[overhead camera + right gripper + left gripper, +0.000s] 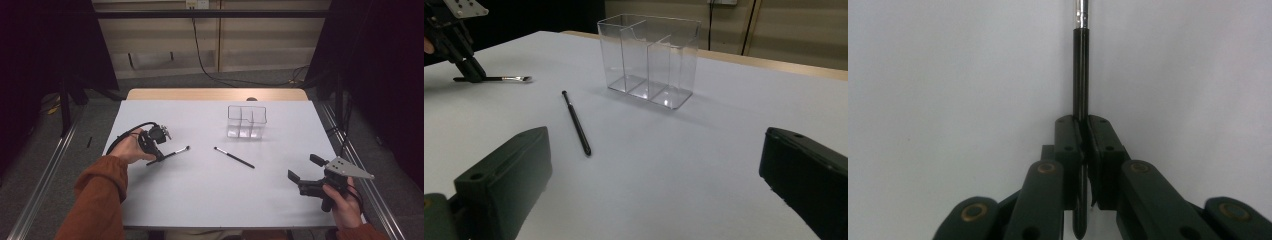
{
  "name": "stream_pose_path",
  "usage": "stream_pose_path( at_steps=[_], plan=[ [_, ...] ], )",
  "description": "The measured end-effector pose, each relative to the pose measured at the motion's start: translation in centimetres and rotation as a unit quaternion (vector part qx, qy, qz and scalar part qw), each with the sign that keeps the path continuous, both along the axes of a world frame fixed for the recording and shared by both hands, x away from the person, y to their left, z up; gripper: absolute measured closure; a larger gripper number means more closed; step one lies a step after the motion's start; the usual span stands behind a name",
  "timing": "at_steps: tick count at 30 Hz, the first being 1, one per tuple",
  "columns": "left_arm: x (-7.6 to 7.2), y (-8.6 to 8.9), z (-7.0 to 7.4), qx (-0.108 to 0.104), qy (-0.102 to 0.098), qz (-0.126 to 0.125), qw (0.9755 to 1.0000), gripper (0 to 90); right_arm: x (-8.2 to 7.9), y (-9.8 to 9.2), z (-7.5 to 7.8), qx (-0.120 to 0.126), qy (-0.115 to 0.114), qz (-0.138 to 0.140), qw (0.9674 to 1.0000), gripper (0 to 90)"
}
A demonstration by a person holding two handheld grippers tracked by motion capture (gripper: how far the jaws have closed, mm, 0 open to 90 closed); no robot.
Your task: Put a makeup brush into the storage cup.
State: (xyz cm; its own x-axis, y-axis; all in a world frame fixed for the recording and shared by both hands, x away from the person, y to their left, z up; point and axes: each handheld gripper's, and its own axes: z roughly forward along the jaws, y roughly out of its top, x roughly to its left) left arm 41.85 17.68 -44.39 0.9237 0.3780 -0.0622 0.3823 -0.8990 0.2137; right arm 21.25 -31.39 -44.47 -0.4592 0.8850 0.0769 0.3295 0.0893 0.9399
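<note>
A thin black-handled makeup brush (pixel 176 152) lies on the white table (pixel 200 195) at the left, and my left gripper (pixel 159 158) points down, shut on its handle. In the left gripper view the jaws meet around the black handle (pixel 1080 70), which runs up to a silver ferrule past the left gripper (pixel 1082 122). A second black brush (pixel 234 157) lies loose near the middle. My right gripper (pixel 304 167) hovers open at the right front, nothing between its jaws. The right gripper view has the right gripper (pixel 656 150) facing the loose brush (pixel 576 122), with the held brush (pixel 504 79) and left gripper (pixel 471 72) far left.
A clear plastic organizer (pixel 246 121) with three compartments stands upright at the back right of the middle; in the right gripper view the organizer (pixel 649 60) is beyond the loose brush. Metal rails run along both sides of the table.
</note>
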Motion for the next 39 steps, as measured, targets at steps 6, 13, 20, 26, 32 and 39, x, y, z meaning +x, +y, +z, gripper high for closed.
stream_pose_path(
  at_steps=[6,13,20,26,32,39],
  plan=[
    [-0.2,0.3,0.0,-0.024,0.007,0.014,0.9996,84.4,-0.1,0.0,0.0,0.000,-0.001,0.000,1.0000,0.1],
    [-0.5,0.8,0.5,-0.061,0.004,0.023,0.9979,84.4,-0.1,0.1,0.1,-0.001,-0.002,0.000,1.0000,0.1],
    [-0.7,1.2,1.1,-0.099,-0.009,0.046,0.9940,84.4,-0.1,0.1,0.1,0.000,-0.002,0.000,1.0000,0.1],
    [-1.6,1.6,1.7,-0.160,-0.036,0.053,0.9850,84.3,-0.1,0.0,0.1,-0.001,-0.002,0.000,1.0000,0.1],
    [-2.4,1.7,1.7,-0.191,-0.052,0.065,0.9779,84.3,-0.1,0.1,0.1,-0.002,-0.002,-0.001,1.0000,0.1],
    [-2.9,2.2,1.6,-0.222,-0.060,0.080,0.9700,84.3,-0.1,0.1,0.1,-0.001,-0.002,-0.002,1.0000,0.2]
  ],
)
